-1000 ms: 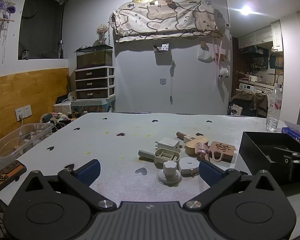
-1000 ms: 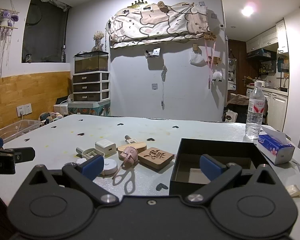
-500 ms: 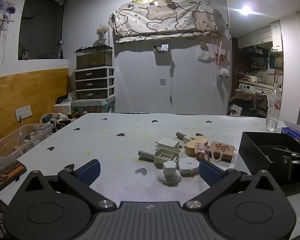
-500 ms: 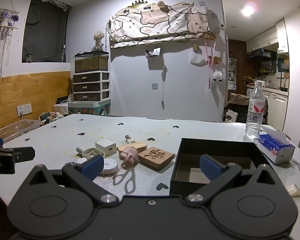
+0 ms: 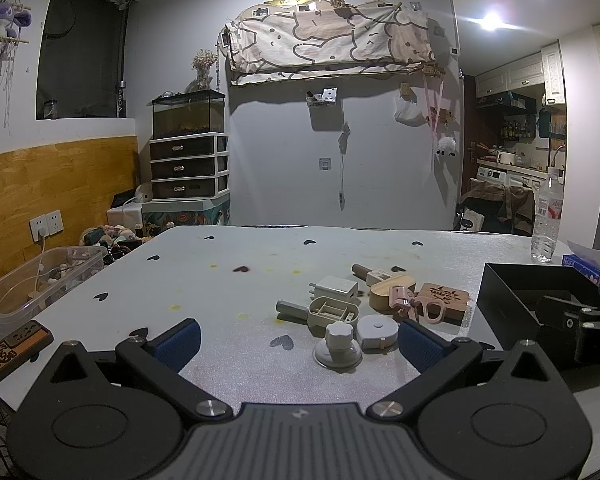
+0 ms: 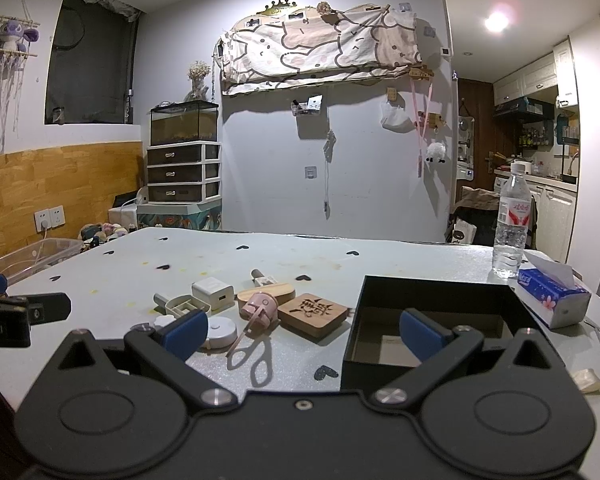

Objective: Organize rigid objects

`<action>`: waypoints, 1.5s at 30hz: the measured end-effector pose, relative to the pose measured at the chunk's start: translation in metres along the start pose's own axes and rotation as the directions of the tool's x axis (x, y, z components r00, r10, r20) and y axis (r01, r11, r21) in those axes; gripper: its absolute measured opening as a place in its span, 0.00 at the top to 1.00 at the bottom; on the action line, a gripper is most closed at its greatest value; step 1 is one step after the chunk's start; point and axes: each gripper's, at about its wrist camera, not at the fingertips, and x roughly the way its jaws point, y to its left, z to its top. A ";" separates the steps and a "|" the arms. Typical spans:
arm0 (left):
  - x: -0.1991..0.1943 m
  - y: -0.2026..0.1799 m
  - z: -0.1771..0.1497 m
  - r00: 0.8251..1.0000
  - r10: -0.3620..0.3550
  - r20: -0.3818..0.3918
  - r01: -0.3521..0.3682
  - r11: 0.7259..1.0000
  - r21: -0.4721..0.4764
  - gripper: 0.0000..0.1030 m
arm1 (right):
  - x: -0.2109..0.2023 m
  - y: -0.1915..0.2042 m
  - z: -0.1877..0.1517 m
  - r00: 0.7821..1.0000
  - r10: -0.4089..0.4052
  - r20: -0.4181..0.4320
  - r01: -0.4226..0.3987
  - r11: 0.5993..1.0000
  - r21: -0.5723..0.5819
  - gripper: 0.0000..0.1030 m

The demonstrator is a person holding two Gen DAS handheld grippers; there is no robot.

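A cluster of small rigid objects lies mid-table: a white charger (image 5: 334, 289), a beige plastic case (image 5: 332, 311), a white suction knob (image 5: 338, 346), a round white tape measure (image 5: 378, 332), a pink eyelash curler (image 5: 414, 304), a wooden block (image 5: 390, 292) and a carved wooden coaster (image 6: 313, 314). An open black box (image 6: 432, 322) stands to their right. My left gripper (image 5: 298, 344) is open and empty, just short of the knob. My right gripper (image 6: 300, 332) is open and empty, between the cluster and the box.
A water bottle (image 6: 511, 226) and a blue tissue pack (image 6: 552, 296) stand behind the box at the right. A clear plastic bin (image 5: 32, 280) sits off the table's left edge. A wooden plaque (image 5: 10, 346) lies at the near left edge.
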 end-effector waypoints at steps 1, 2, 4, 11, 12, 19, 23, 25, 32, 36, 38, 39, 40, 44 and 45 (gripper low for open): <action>0.000 0.000 0.000 1.000 0.000 0.000 0.000 1.000 0.000 0.00 | 0.000 0.000 0.000 1.000 0.000 0.000 0.000 1.000 0.000 0.00; 0.000 0.000 0.000 1.000 0.001 0.000 -0.001 1.000 0.000 0.00 | 0.000 0.000 0.000 1.000 0.000 0.000 0.000 1.000 0.000 0.00; 0.000 0.000 0.000 1.000 0.001 0.000 -0.001 1.000 0.000 0.00 | 0.000 0.001 0.000 1.000 0.000 0.000 0.000 1.000 -0.001 0.00; 0.000 0.000 0.000 1.000 0.001 0.001 -0.001 1.000 -0.001 0.00 | -0.001 0.000 0.000 1.000 0.001 0.001 -0.001 1.000 0.000 0.00; 0.000 0.000 0.000 1.000 0.000 0.000 0.000 1.000 0.000 0.00 | 0.000 0.001 0.000 1.000 0.001 0.000 -0.001 1.000 0.000 0.00; -0.003 -0.002 0.005 1.000 0.000 0.002 0.000 1.000 -0.001 0.00 | 0.002 0.008 0.000 1.000 0.007 0.003 -0.007 1.000 -0.005 0.00; -0.007 -0.007 0.009 1.000 0.000 0.004 0.000 1.000 -0.001 0.00 | -0.005 0.010 0.001 1.000 0.020 0.017 -0.020 1.000 -0.011 0.00; -0.009 -0.010 0.013 1.000 -0.001 0.006 0.001 1.000 0.000 0.00 | -0.006 0.009 0.003 0.999 0.024 0.022 -0.024 1.000 -0.012 0.00; -0.012 -0.010 0.020 0.999 -0.008 0.037 0.009 1.000 -0.012 0.00 | -0.012 -0.005 0.011 0.998 0.011 0.054 -0.011 1.000 -0.004 0.00; -0.005 -0.010 0.026 0.999 -0.013 0.052 0.013 1.000 -0.019 0.00 | -0.010 -0.027 0.016 0.997 -0.047 0.059 0.045 0.998 0.032 0.00; 0.000 -0.008 0.027 0.998 -0.013 0.058 0.014 1.000 -0.018 0.00 | -0.008 -0.043 0.018 0.994 -0.091 0.056 0.087 0.994 0.058 0.00; 0.002 -0.009 0.027 0.998 -0.015 0.061 0.016 1.000 -0.016 0.00 | -0.007 -0.050 0.018 0.993 -0.109 0.055 0.105 0.992 0.070 0.00; 0.005 -0.008 0.026 0.998 -0.016 0.064 0.017 1.000 -0.015 0.00 | -0.006 -0.058 0.018 0.990 -0.127 0.052 0.123 0.989 0.083 0.00; 0.022 -0.010 0.024 0.999 -0.007 0.048 0.008 1.000 -0.010 0.00 | -0.002 -0.096 0.017 0.979 -0.203 0.025 0.196 0.966 0.167 0.00; 0.029 -0.012 0.024 0.999 -0.006 0.037 0.006 1.000 -0.007 0.00 | -0.001 -0.104 0.016 0.977 -0.214 0.015 0.207 0.961 0.183 0.00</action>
